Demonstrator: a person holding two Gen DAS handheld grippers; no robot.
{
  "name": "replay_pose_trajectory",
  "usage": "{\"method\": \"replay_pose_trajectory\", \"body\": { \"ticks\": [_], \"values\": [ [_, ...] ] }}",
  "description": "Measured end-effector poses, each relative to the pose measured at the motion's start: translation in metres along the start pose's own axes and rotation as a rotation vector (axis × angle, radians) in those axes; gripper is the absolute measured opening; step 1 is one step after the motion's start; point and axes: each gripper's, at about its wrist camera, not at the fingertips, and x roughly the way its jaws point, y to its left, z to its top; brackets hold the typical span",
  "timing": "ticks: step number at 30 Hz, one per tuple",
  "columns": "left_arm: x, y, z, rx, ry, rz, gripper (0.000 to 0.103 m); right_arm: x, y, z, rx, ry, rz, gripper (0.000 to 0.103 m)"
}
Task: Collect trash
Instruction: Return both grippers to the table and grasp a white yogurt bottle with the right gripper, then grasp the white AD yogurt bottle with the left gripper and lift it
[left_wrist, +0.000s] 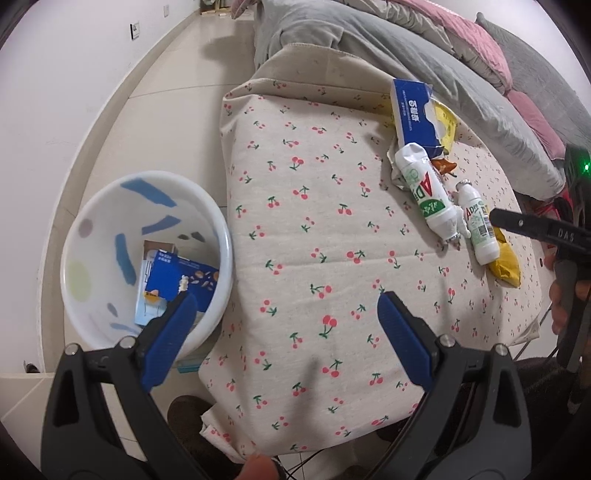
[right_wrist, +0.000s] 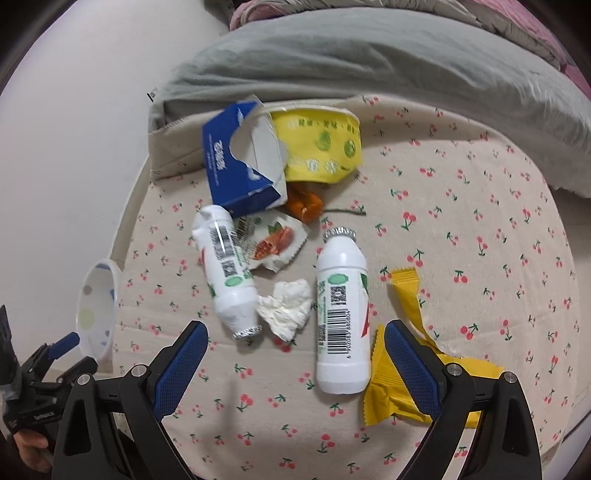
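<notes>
Right now you are holding both grippers wide open with nothing between the pads: the right gripper (right_wrist: 295, 350) is hanging over the litter on the cherry-print bed (right_wrist: 461, 229), and the left gripper (left_wrist: 286, 325) is hovering near the bed's edge, just beside the bin (left_wrist: 110, 192) on the floor, which is already holding a blue carton (left_wrist: 177, 284). The trash is lying in a loose cluster: a bottle (right_wrist: 341, 317) nearest your right fingers, a second, crumpled bottle (right_wrist: 225, 273) to its left, a tissue (right_wrist: 286, 310) between them, a yellow wrapper (right_wrist: 399, 391) touching the near bottle's right side and partly under your right pad, and further back a torn blue box (right_wrist: 236, 173), a yellow cup (right_wrist: 317, 147), a snack wrapper (right_wrist: 275, 243) and an orange scrap (right_wrist: 304, 203). The near bottle is probably empty, so light, smooth and rounded, and likely to roll on the soft bedding; you are best placed taking it across the middle of its body, pads on the label, squeezing gently since thin plastic dents. The tissue is soft and is going to crush to almost nothing, so pinch it low and fully. The wrapper is thin and slippery; catch a raised fold, not the flat edge.
</notes>
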Motion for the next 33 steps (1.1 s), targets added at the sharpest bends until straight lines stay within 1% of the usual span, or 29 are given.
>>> {"method": "replay_pose_trajectory", "body": {
  "ticks": [1,2,6,9,13,16,20,26,30,33],
  "values": [
    [0.000,-0.001,0.002,-0.003,0.003,-0.001,0.098,0.002,-0.001,0.000,-0.002,0.003,0.000,0.093],
    [0.001,-0.002,0.002,-0.006,0.005,-0.001,0.098,0.004,-0.002,0.001,-0.003,0.008,-0.001,0.086],
    [0.001,-0.010,0.008,-0.007,0.002,0.012,0.098,0.015,-0.009,0.003,0.005,0.041,0.006,0.068],
    [0.004,-0.019,0.011,-0.002,0.002,0.023,0.098,0.021,-0.010,0.006,-0.006,0.051,-0.006,0.060],
    [0.011,-0.032,0.017,-0.011,0.015,0.002,0.097,0.028,-0.009,0.009,-0.029,0.065,-0.020,0.054],
    [0.017,-0.043,0.022,-0.019,0.022,-0.036,0.095,0.037,-0.011,0.011,-0.044,0.090,-0.033,0.041],
    [0.025,-0.060,0.029,-0.019,0.018,-0.083,0.088,0.035,-0.016,0.013,-0.030,0.072,-0.017,0.040],
    [0.039,-0.089,0.043,-0.002,-0.007,-0.091,0.074,0.009,-0.022,0.017,-0.022,0.017,0.018,0.039],
    [0.051,-0.105,0.050,-0.006,-0.012,-0.098,0.067,-0.009,-0.030,0.020,-0.005,-0.017,0.043,0.039],
    [0.060,-0.114,0.053,-0.020,-0.008,-0.107,0.065,-0.017,-0.035,0.019,0.004,-0.029,0.057,0.039]
  ]
}}
